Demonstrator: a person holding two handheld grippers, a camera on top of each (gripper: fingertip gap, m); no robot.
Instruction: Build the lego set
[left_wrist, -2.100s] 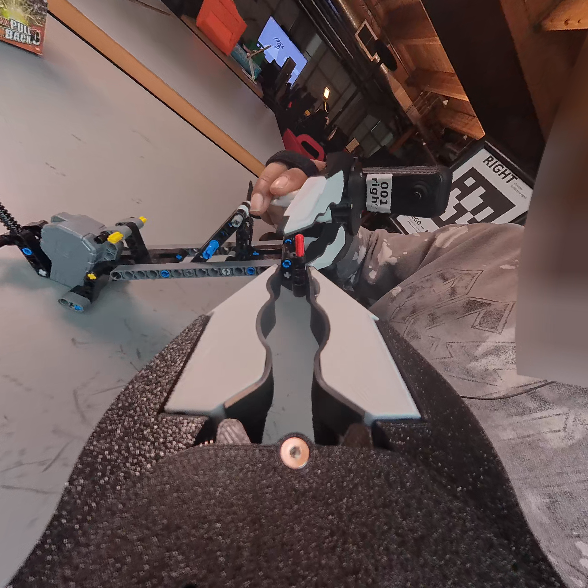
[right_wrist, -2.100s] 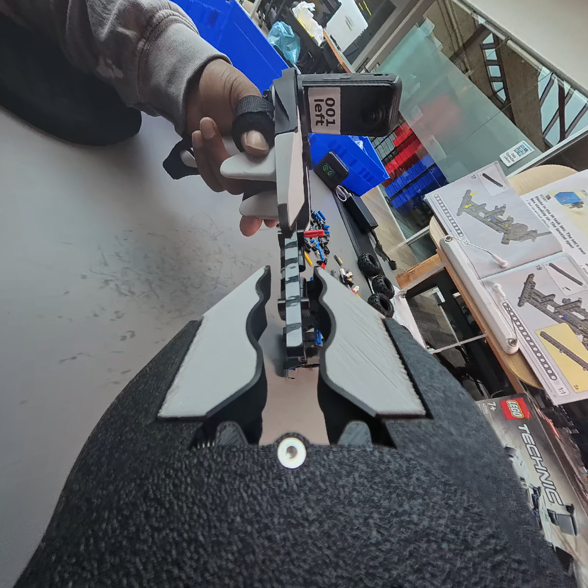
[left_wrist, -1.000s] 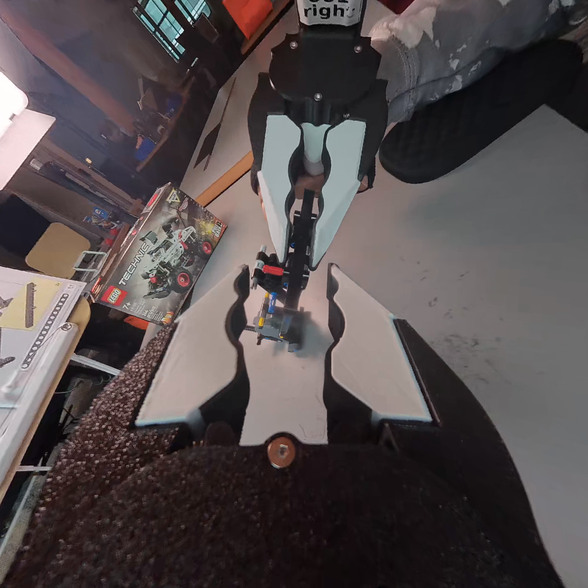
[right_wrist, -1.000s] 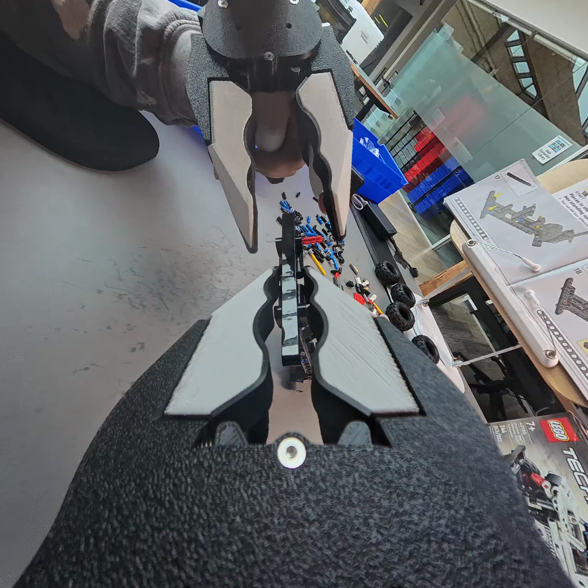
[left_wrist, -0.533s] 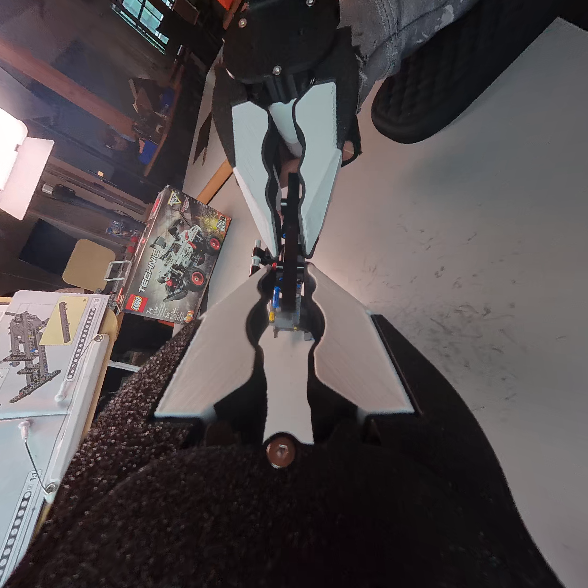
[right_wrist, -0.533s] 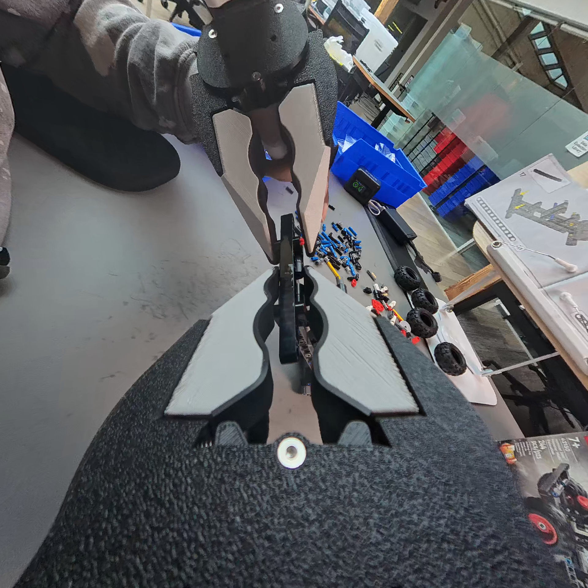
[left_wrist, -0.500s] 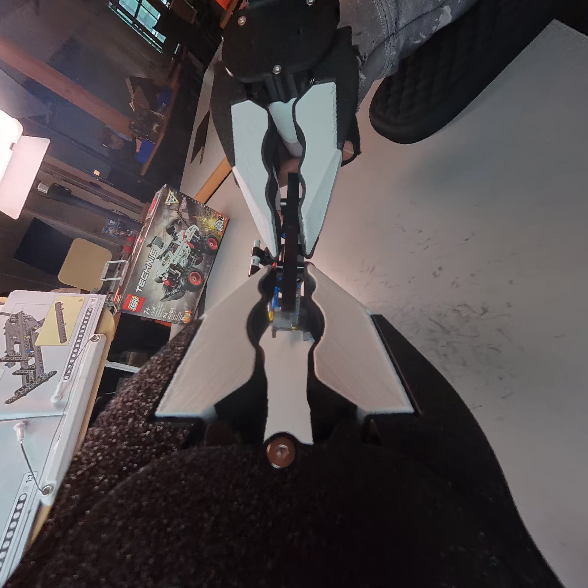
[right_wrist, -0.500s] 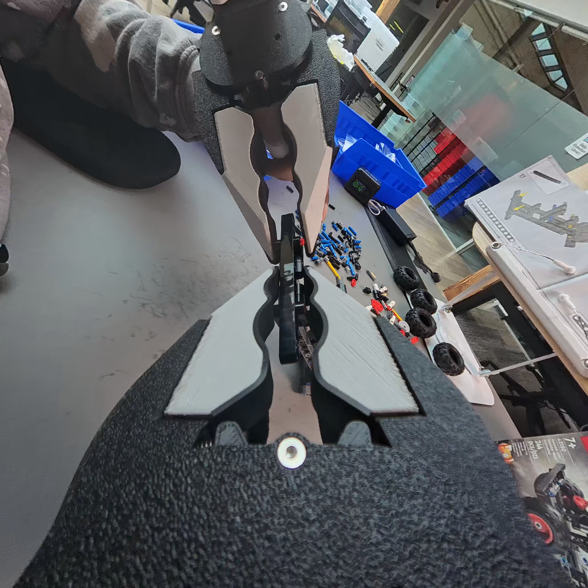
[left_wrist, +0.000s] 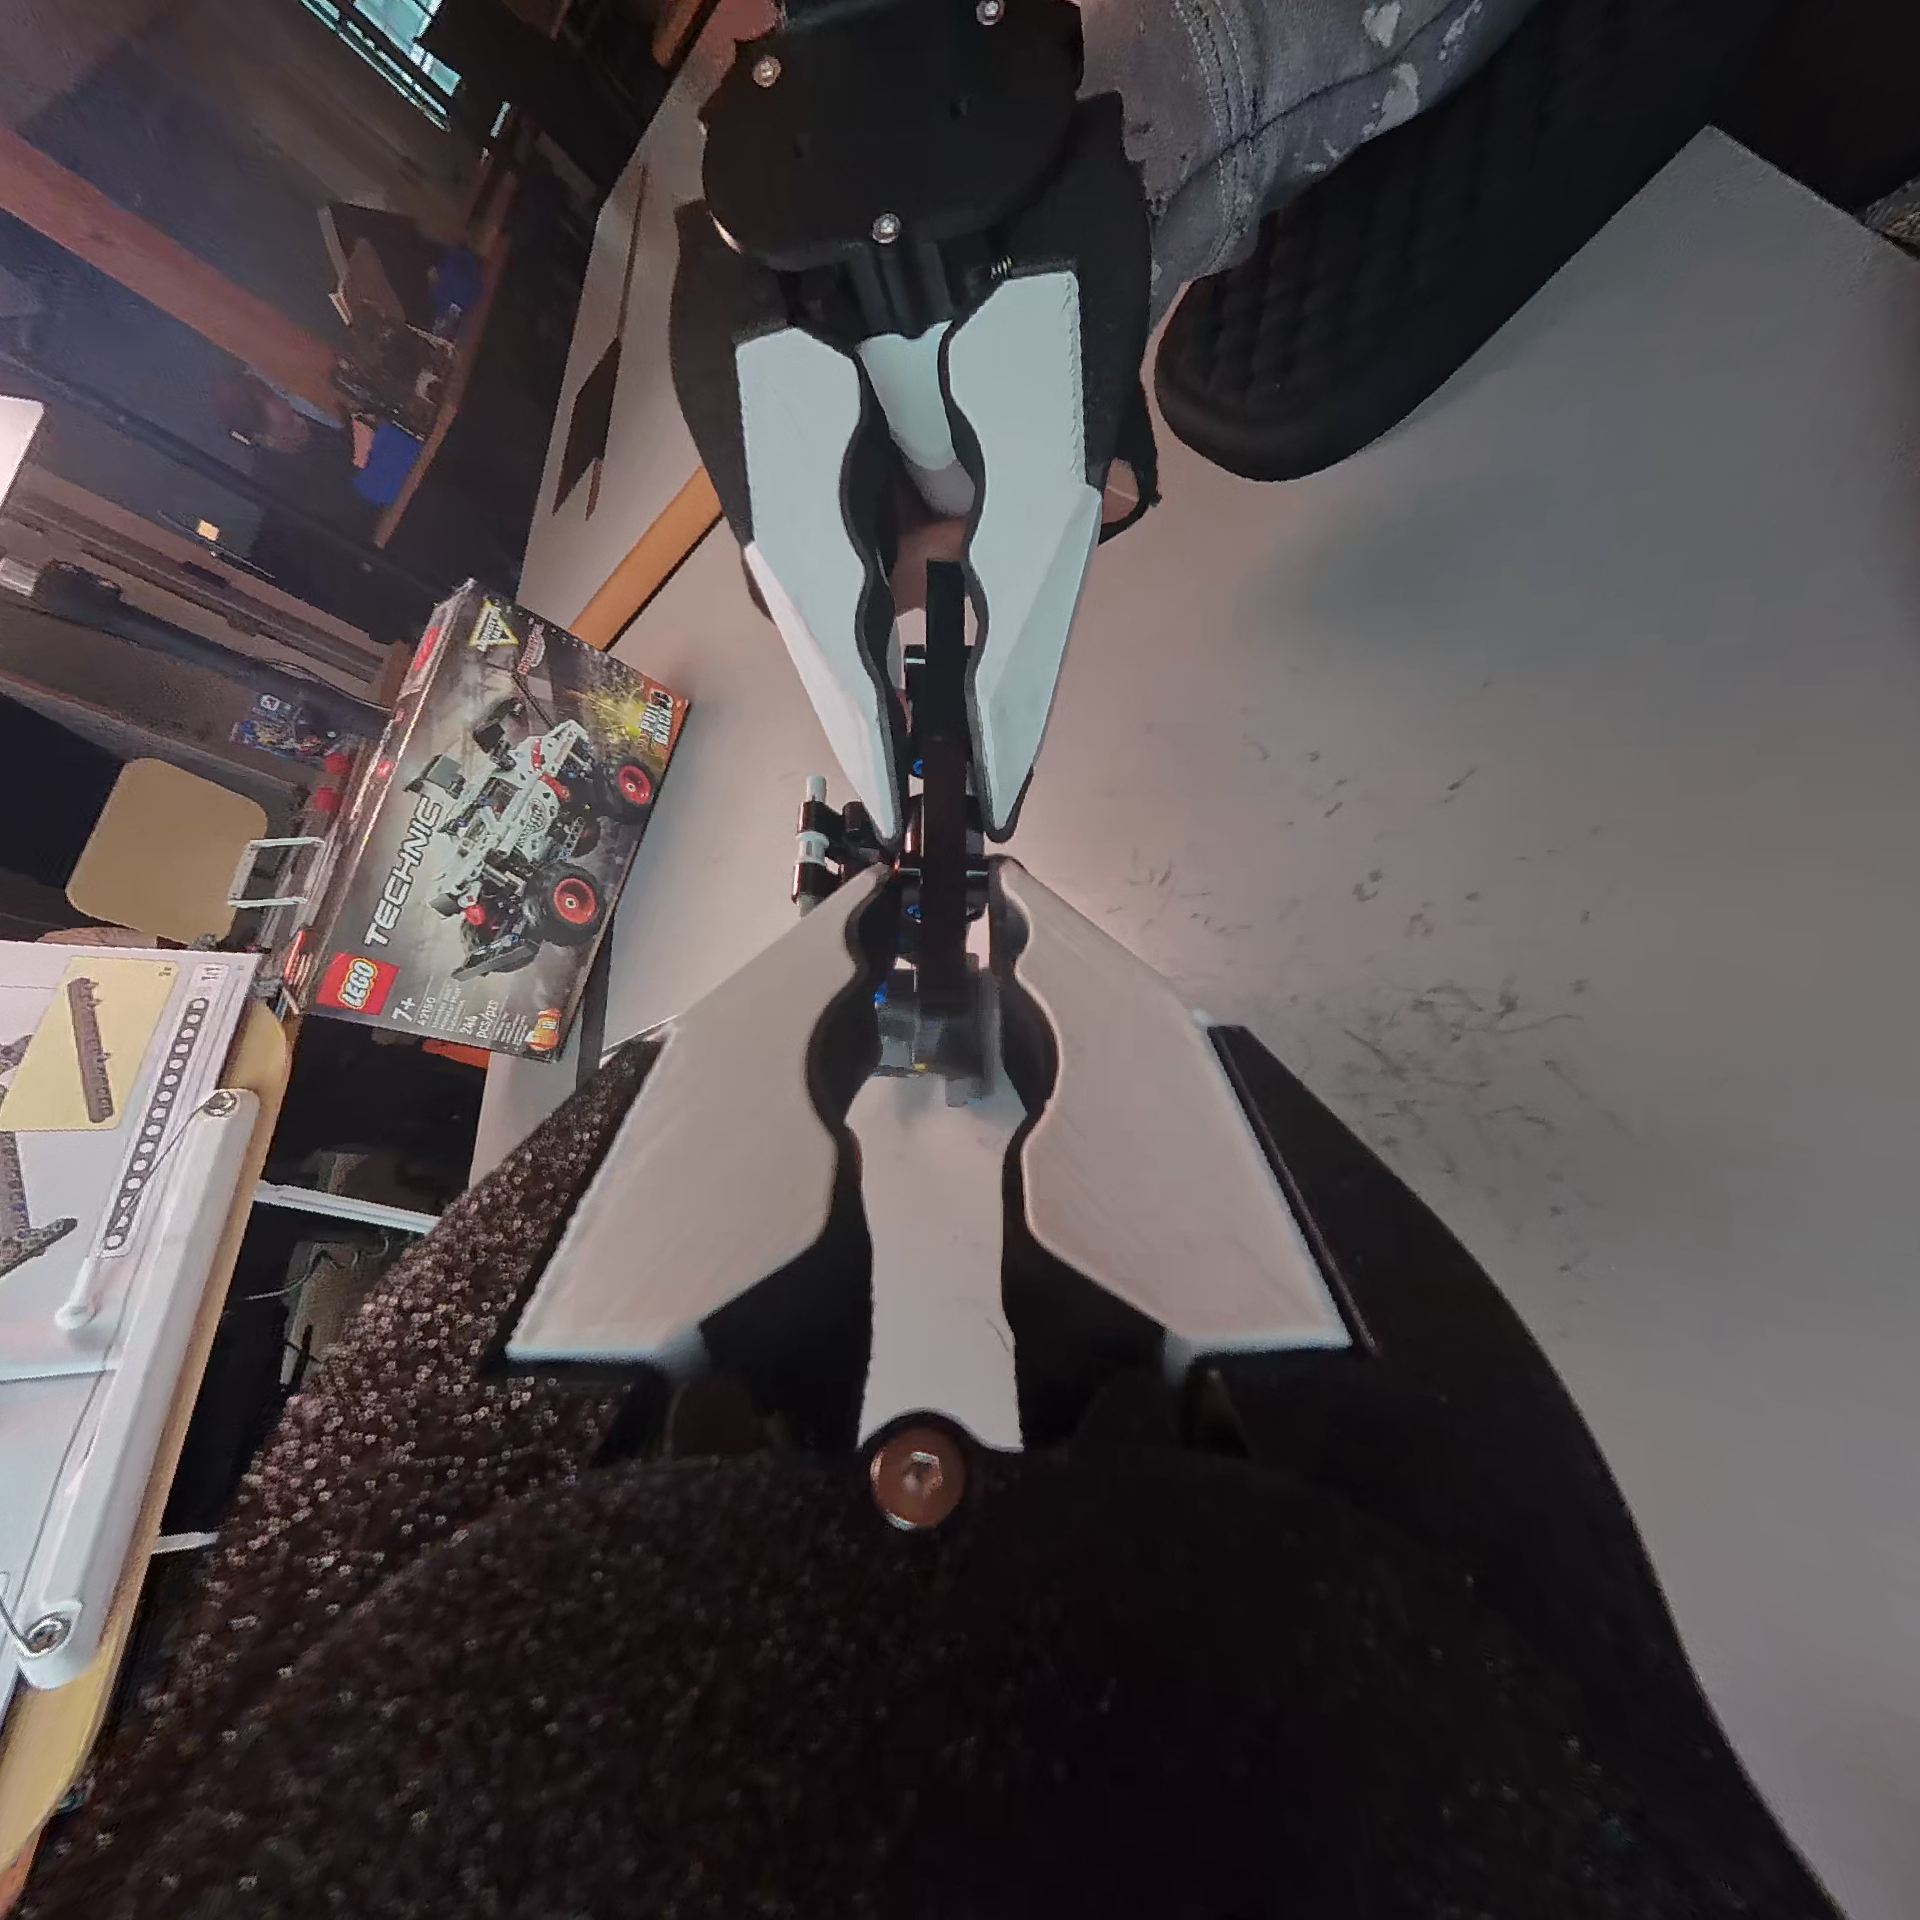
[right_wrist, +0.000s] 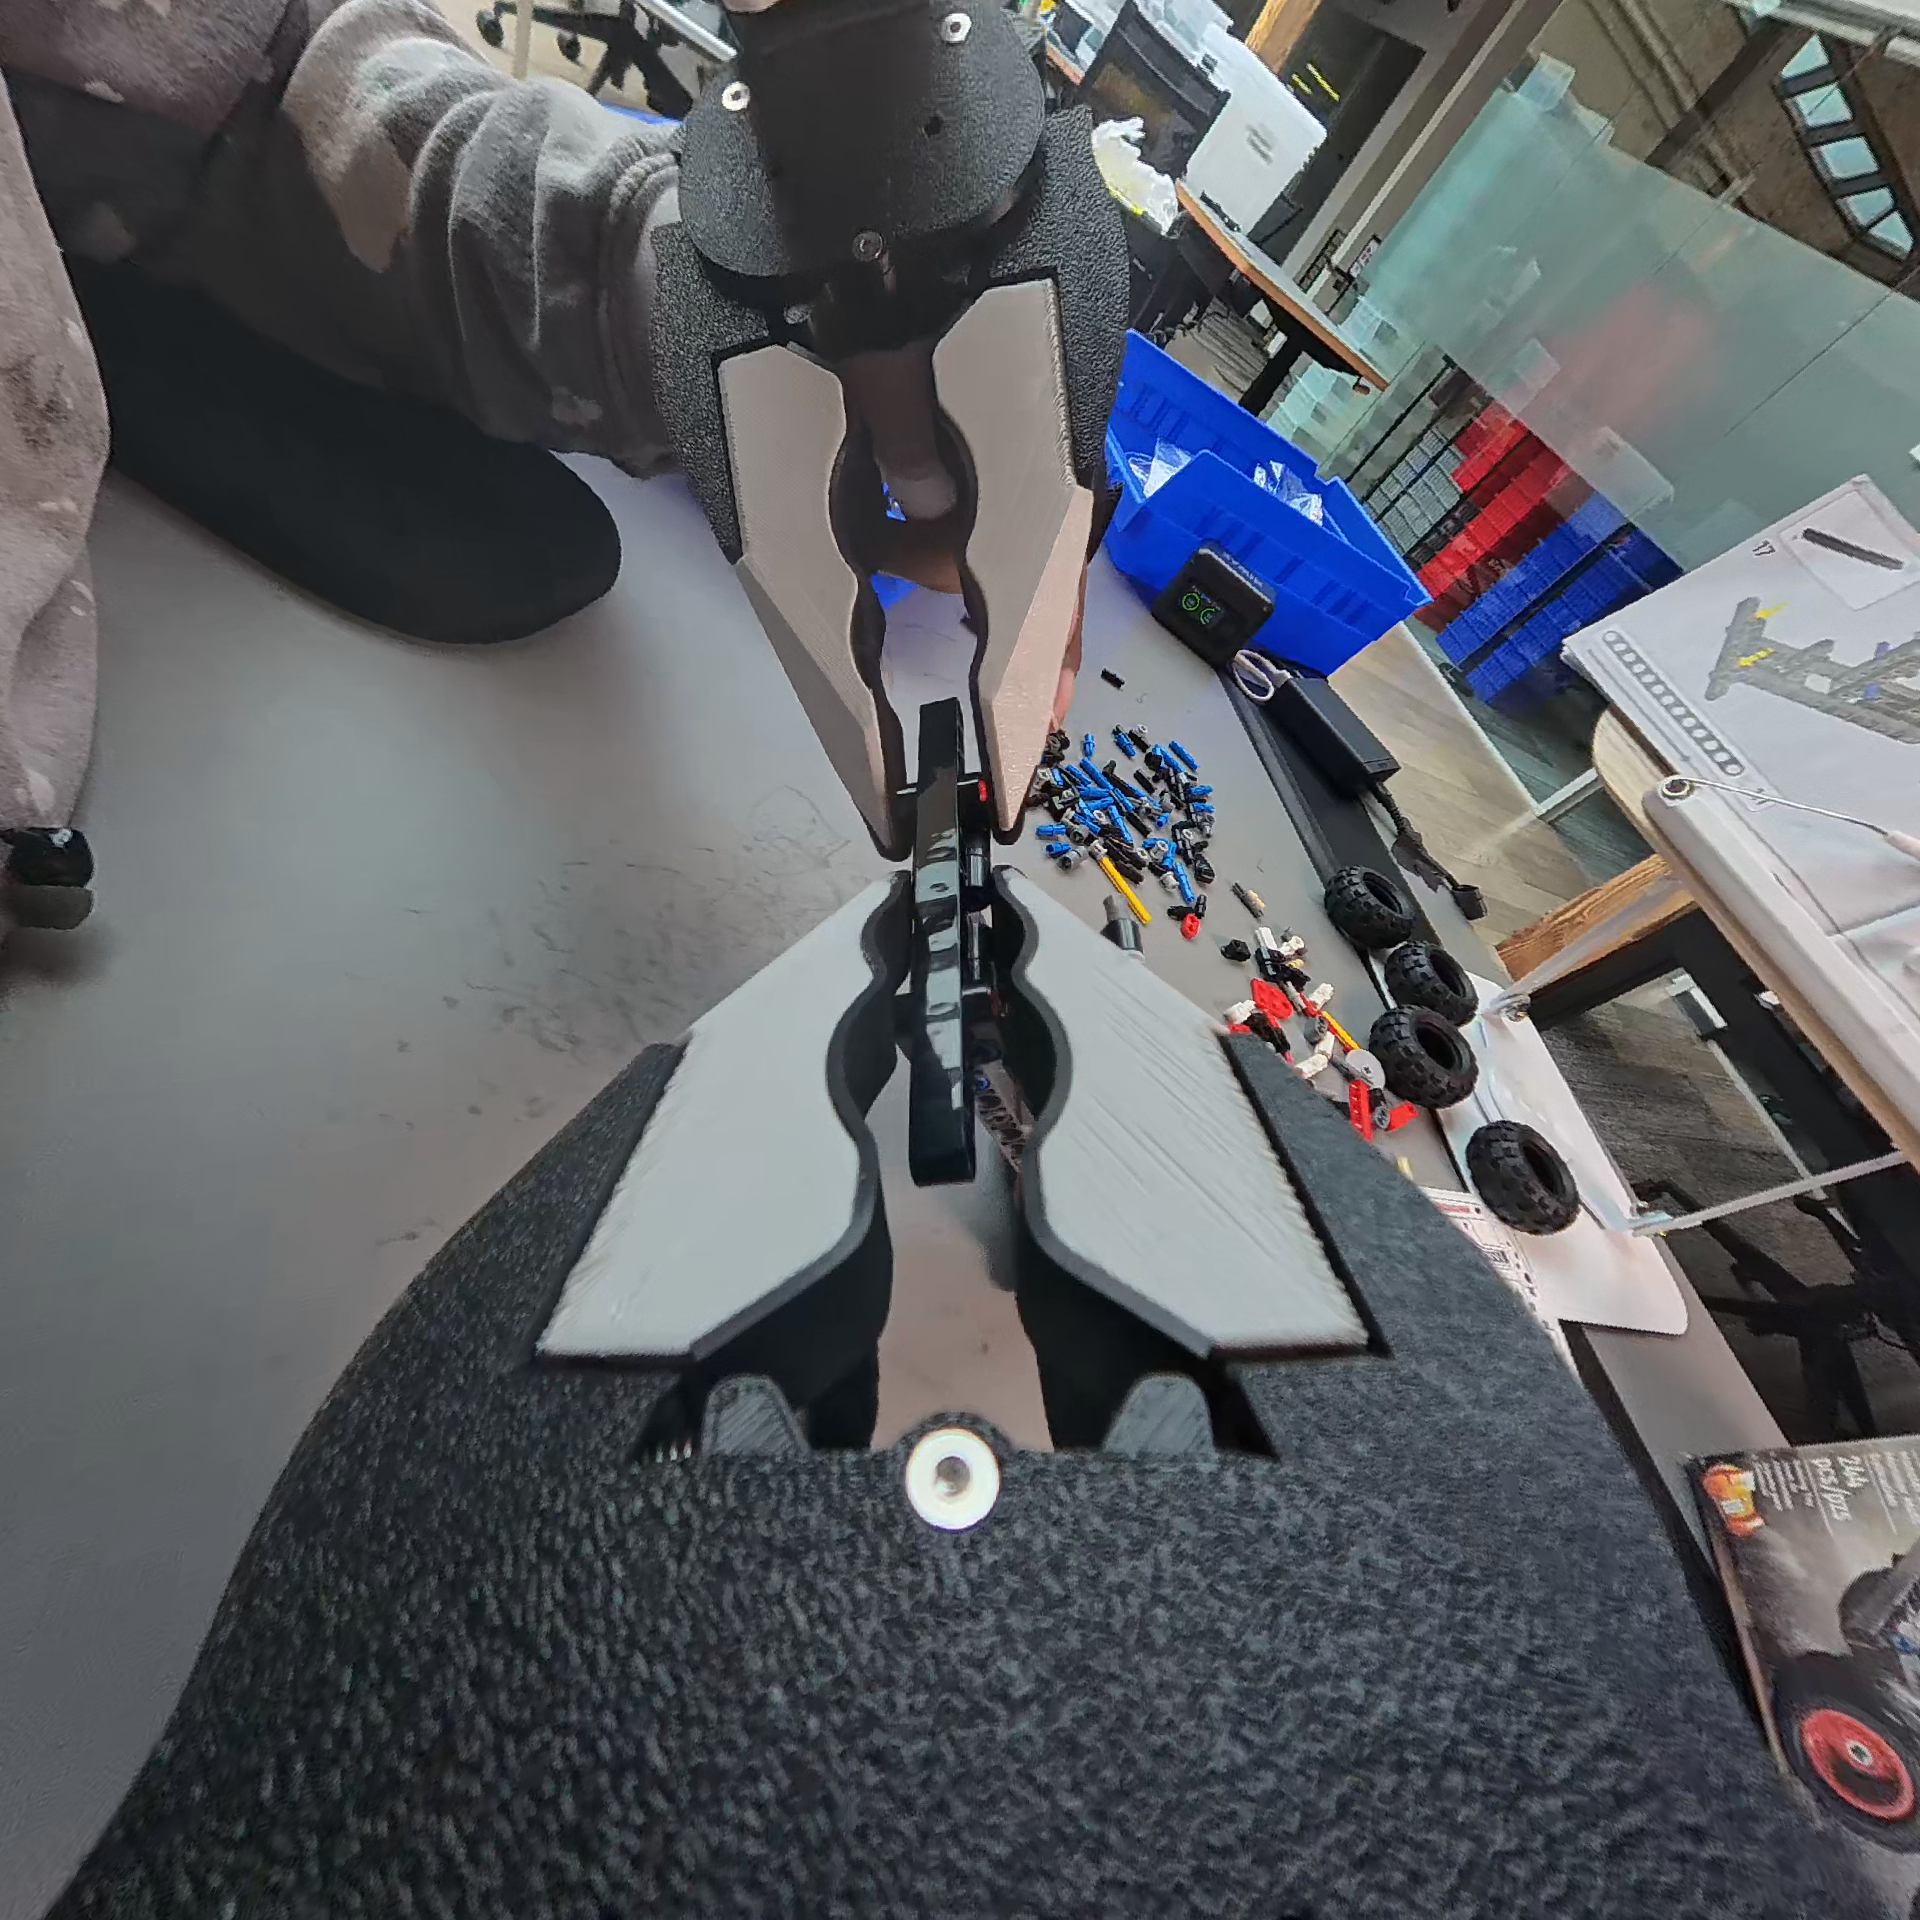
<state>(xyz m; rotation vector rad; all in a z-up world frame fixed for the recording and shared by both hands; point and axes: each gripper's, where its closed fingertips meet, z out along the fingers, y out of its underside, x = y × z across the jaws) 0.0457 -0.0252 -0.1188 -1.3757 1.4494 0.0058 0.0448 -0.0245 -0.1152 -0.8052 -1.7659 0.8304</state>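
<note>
Both ribbed grey-padded tongs, left gripper (left_wrist: 940, 883) and right gripper (right_wrist: 943, 891), pinch opposite ends of a slim glossy black lego beam assembly (right_wrist: 940, 997) with blue pins, held above the scuffed grey table (right_wrist: 416, 883).

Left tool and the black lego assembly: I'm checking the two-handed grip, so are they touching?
Touching. In the left wrist view the left tool has its fingertips closed against the black lego assembly, with no gap visible.

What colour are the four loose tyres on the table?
Black tyres, clearest in the right wrist view.
</note>
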